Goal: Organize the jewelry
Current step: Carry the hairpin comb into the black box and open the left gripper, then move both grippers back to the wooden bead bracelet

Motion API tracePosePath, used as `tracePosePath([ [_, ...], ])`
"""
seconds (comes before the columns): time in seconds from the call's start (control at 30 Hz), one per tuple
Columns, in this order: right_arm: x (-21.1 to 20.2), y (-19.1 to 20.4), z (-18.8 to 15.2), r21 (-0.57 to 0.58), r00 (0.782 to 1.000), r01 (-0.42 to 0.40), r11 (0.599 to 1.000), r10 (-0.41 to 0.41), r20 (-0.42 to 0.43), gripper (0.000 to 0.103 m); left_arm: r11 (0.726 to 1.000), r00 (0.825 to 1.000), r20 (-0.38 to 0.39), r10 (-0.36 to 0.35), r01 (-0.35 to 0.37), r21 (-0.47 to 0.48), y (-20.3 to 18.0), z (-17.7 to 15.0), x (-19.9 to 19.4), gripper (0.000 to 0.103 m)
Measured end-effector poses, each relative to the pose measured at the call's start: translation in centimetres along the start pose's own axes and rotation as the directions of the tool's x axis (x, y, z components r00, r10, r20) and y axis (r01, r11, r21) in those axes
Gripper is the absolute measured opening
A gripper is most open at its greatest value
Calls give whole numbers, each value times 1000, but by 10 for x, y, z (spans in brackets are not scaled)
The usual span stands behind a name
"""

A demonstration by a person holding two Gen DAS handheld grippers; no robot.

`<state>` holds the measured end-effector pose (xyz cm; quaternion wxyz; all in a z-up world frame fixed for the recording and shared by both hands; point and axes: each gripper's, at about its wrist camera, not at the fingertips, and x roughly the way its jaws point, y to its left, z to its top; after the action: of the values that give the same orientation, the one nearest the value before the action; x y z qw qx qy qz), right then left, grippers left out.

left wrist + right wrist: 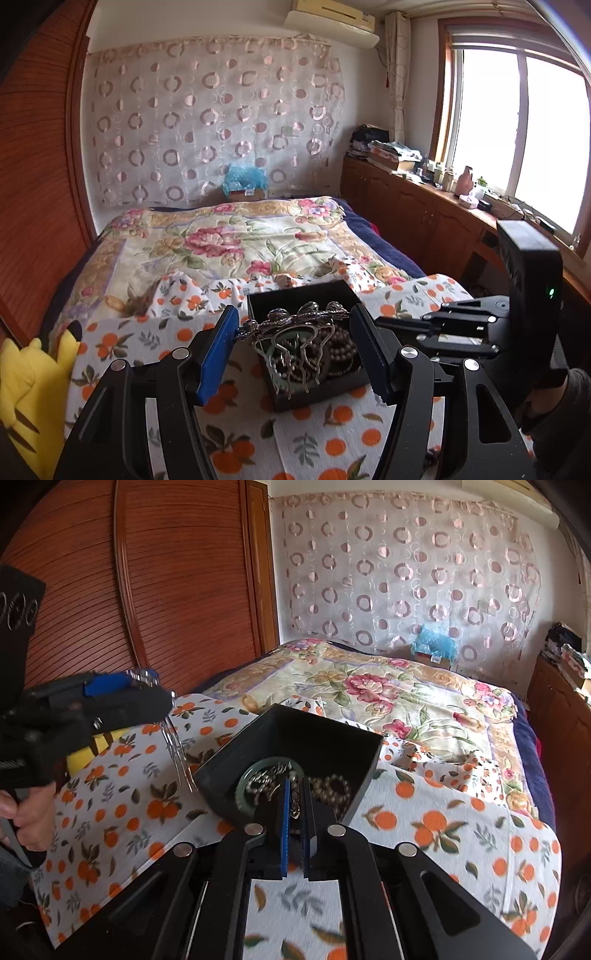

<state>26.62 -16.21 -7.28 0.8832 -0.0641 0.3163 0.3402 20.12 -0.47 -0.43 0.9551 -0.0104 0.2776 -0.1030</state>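
Over the orange-print cloth (461,819) on the bed, the left hand-held gripper (295,347) clamps a metal hair comb (295,325) just above the black jewelry box (295,738), while the right hand-held gripper (294,812), nearly closed, pinches a chain (295,806) inside; tines could snag the beads (332,786).

Black box (317,391) on orange-printed white cloth (332,443).

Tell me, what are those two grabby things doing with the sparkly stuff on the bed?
A person is sorting jewelry from a black box on the orange-print cloth. The left gripper holds a silver hair comb across its fingers, lifted beside the box. The right gripper has pinched a small metal piece at the box's near edge. Beads and a green bangle remain inside.
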Motion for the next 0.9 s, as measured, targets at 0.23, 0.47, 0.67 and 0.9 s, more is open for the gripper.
tracePosePath([
  [0.23, 12, -13, -2, 33, 1000, -4, 999, 4, -7, 27, 1000, 998, -65, -9, 9, 4, 4, 7, 41, 60],
  [0.47, -14, -15, -21, 38, 999, 30, 999, -29, -19, 27, 999, 994, -106, -8, 12, 32, -1, 4, 63, 61],
  [0.67, -39, -3, -61, 43, 997, 28, 999, -25, -69, 27, 999, 994, -108, -5, 9, 39, -5, 0, 59, 68],
  [0.9, -53, 22, -105, 37, 989, -28, 999, 33, -142, 27, 995, 990, -128, -54, 64, 72, -17, -35, 18, 68],
])
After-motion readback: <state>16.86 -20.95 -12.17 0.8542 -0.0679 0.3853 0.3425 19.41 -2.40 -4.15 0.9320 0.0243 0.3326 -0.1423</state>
